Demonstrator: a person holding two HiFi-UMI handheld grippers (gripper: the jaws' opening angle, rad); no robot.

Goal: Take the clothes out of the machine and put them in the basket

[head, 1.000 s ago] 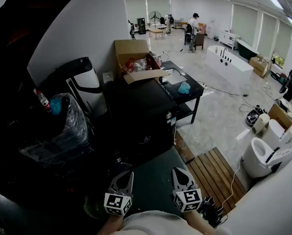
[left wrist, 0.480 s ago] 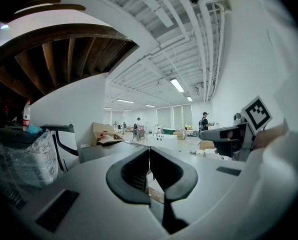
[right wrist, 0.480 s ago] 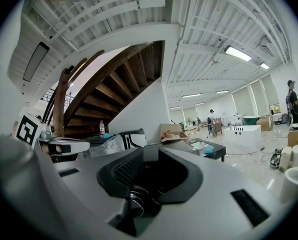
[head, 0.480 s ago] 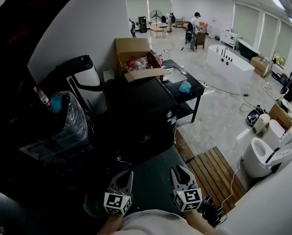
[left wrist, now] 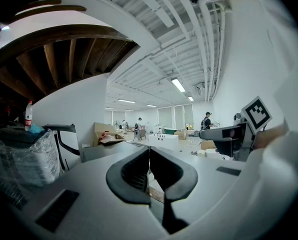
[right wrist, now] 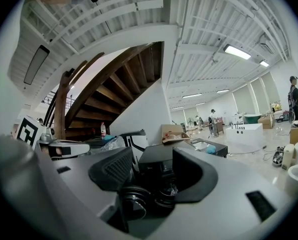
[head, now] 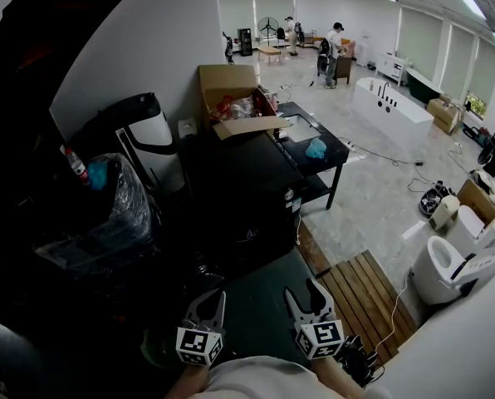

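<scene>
Closest in, the left gripper (head: 217, 296) has its jaws clenched together on nothing, while the right gripper (head: 301, 288) has just been opening its jaws, which now stand apart with nothing between the pads. I read that as readying to reach, so the task looks to be at its very start. Both point roughly level toward the dark machine (head: 247, 210) just ahead. No clothes show in any view, so presumably they are still inside it, and I cannot pick out a basket. To the left a film-wrapped black bin (head: 106, 214) crowds close against the machine, with the white wall (head: 139, 48) behind it, so there is little room on that side. To the right, wooden decking (head: 364, 293) with a cable across it and a white toilet (head: 451, 264) edge the way, though the floor beyond is open. Past the machine stands a black worktop (head: 330, 158) bearing a blue cloth (head: 314, 148), then an open cardboard box (head: 231, 98), a white bathtub (head: 389, 106) and people far off in the hall
</scene>
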